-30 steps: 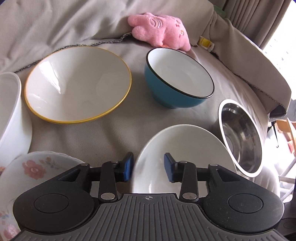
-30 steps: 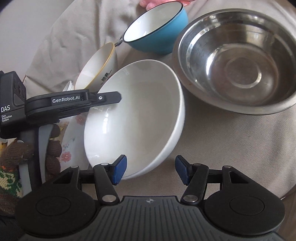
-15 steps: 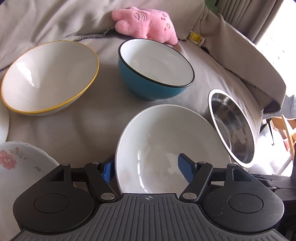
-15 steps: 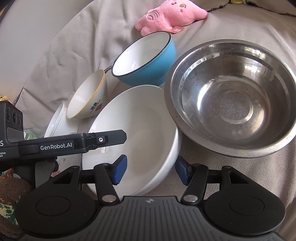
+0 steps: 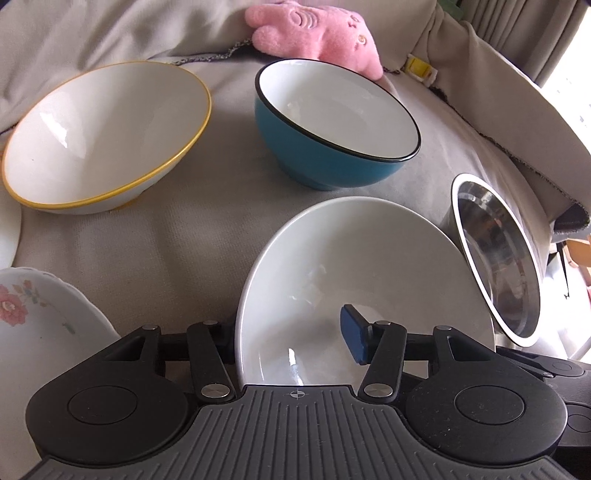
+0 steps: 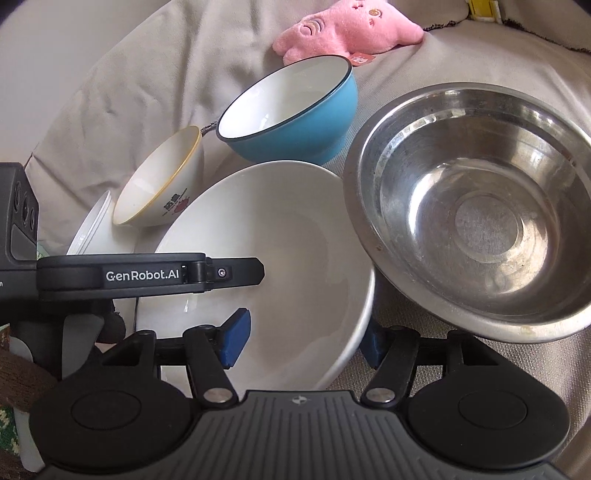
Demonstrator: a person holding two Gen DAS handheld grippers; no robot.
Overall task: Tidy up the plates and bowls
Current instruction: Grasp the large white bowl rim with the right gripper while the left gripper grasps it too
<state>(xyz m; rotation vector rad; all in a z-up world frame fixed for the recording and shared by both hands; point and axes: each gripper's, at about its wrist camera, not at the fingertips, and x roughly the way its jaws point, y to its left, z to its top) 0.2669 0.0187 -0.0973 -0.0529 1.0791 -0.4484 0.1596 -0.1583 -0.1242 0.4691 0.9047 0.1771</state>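
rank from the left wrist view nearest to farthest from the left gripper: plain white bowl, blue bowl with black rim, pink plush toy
1. Plain white bowl: its near rim sits between the left gripper fingers.
2. Blue bowl with black rim: farther back, centre.
3. Pink plush toy: farthest, at the back against the grey cloth.
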